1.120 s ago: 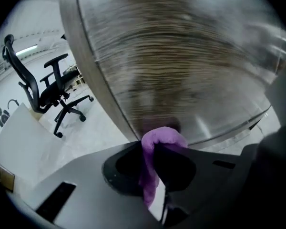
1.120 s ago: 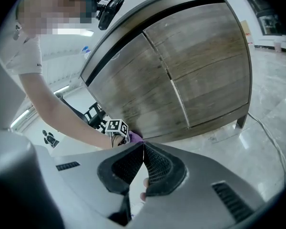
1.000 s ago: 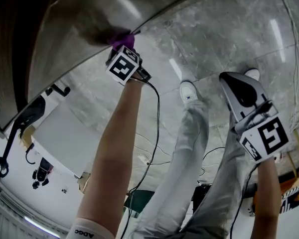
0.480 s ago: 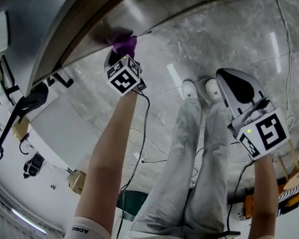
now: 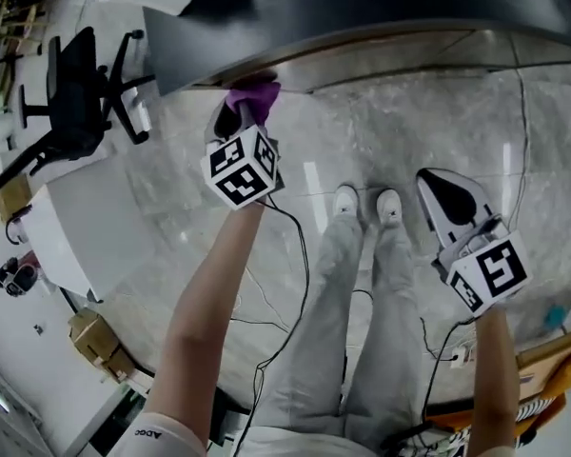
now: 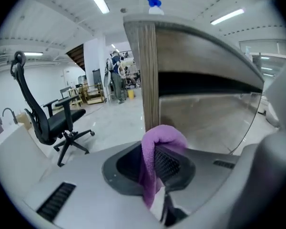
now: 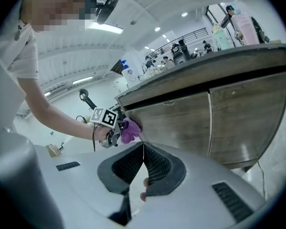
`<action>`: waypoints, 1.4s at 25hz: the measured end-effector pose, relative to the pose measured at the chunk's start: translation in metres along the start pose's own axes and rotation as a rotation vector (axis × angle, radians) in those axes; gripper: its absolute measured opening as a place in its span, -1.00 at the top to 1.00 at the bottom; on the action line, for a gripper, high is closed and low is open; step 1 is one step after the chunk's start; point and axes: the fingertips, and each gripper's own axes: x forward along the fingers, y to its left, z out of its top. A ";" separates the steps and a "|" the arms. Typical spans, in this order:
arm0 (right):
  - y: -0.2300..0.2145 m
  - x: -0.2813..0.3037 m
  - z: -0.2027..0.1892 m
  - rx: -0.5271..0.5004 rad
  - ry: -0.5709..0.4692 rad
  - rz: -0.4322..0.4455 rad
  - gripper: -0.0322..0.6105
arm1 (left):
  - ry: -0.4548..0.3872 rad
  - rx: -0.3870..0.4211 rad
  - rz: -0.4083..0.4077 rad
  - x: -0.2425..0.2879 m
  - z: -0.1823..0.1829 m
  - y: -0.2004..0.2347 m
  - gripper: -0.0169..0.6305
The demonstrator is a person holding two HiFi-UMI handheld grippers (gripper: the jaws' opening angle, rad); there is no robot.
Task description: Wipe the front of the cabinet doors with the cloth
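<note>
A purple cloth (image 5: 251, 96) is clamped in my left gripper (image 5: 236, 120), which is shut on it and holds it up against the top left corner of the wooden cabinet front (image 7: 190, 116). In the left gripper view the cloth (image 6: 155, 154) hangs folded between the jaws, right in front of the cabinet's end edge (image 6: 147, 75). In the right gripper view the cloth (image 7: 129, 130) shows at the left door's upper corner. My right gripper (image 5: 449, 208) hangs lower right, away from the cabinet, its jaws shut with nothing between them (image 7: 143, 161).
A dark countertop (image 5: 362, 8) overhangs the doors, with a spray bottle (image 6: 155, 6) on it. A black office chair (image 5: 76, 84) stands left of the cabinet. The person's legs and white shoes (image 5: 366, 203) are on the marble floor. Cables trail below.
The view has swung so the countertop now shows above. My left gripper with the cloth has slid along the cabinet front to its corner. The right gripper stayed low.
</note>
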 end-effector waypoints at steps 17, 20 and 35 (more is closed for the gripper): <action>0.063 -0.057 0.081 -0.116 -0.017 0.054 0.82 | -0.228 0.003 -0.050 -0.110 0.129 0.001 0.81; 0.079 -0.077 0.095 -0.128 -0.021 0.051 0.82 | -0.259 0.004 -0.069 -0.147 0.133 0.001 0.81; 0.143 -0.166 0.225 -0.103 -0.160 0.075 0.82 | -0.417 -0.109 -0.291 -0.372 0.234 -0.032 0.81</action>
